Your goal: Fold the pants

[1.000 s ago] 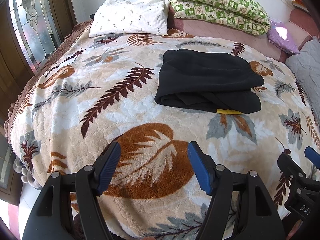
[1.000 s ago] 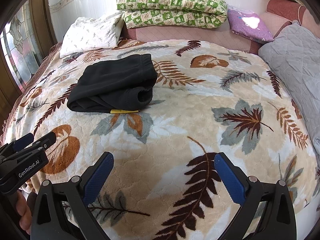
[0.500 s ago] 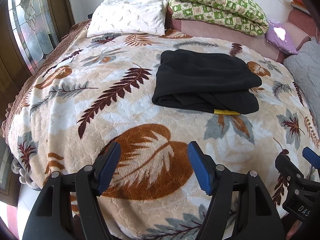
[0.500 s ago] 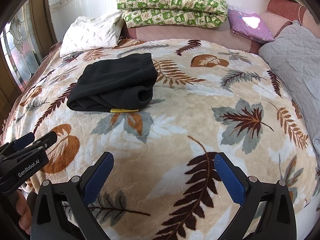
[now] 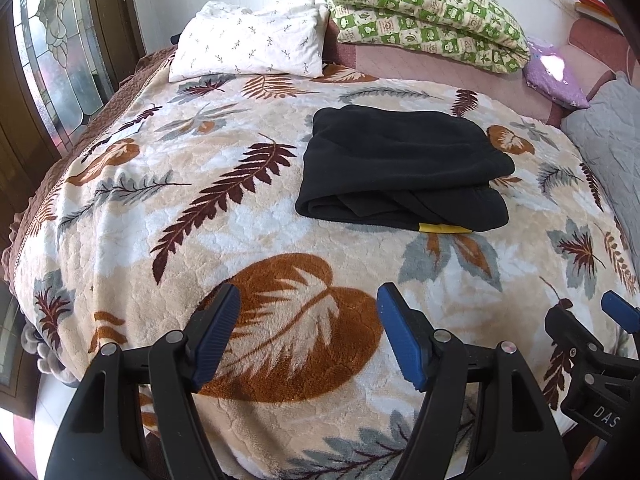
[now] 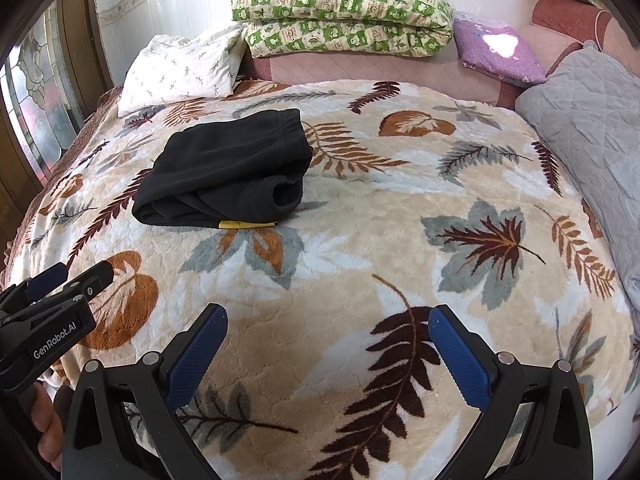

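Pants [image 5: 404, 168], black and already gathered into a compact folded stack with a yellow tag at the near edge, lie on the leaf-patterned blanket [image 5: 160, 208] toward the middle of the bed in the left wrist view; the left gripper [image 5: 308, 336] hangs over the near edge of the bed with its blue pads spread wide and nothing between them, well apart from the stack, which sits ahead and slightly to its right, and this reads as a hands-off pause once the folding looks done. The right gripper's tip [image 5: 592, 344] shows at the lower right edge, also clear of the cloth. From the right wrist view, the right gripper [image 6: 326, 352] stands wide apart and empty above the blanket, with the pants [image 6: 228, 168] far ahead to its left, waistband toward the white pillow [image 6: 180, 68], while the left gripper [image 6: 64, 280] juts in at the left edge
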`<state>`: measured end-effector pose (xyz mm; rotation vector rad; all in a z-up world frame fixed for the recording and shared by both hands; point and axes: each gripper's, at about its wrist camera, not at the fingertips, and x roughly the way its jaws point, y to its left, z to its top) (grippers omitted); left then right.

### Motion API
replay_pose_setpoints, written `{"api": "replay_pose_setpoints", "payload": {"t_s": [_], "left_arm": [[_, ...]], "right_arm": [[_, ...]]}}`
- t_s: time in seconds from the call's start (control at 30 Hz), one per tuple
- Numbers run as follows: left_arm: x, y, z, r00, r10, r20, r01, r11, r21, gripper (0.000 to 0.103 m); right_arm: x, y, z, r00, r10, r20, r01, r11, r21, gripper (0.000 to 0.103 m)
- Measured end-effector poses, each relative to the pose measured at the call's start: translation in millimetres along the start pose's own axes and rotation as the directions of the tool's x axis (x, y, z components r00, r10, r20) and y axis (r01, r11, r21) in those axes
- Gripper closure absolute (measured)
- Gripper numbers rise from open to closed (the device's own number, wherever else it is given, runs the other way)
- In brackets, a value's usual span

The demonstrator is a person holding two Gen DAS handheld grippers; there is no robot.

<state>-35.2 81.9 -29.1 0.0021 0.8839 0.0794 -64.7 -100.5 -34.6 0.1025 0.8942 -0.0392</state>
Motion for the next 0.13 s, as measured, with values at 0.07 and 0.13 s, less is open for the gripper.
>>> {"api": "replay_pose_setpoints", "payload": {"t_s": [0.07,0.13], "left_arm": [[0.5,0.6,0.7,1.0,-0.003,-0.002,0.003,1.0,-0.002,0.032],[0.8,1.3,1.2,1.0,-0.002,-0.005,0.002,1.0,-0.006,0.032]], "right_arm": [[-0.1,0.1,0.4,1.0,-0.001,0.0,0.001,1.0,-0.001,0.002],[-0.5,-1.1,1.0,1.0,-0.001,0.0,0.001,1.0,0.002,0.002]]}}
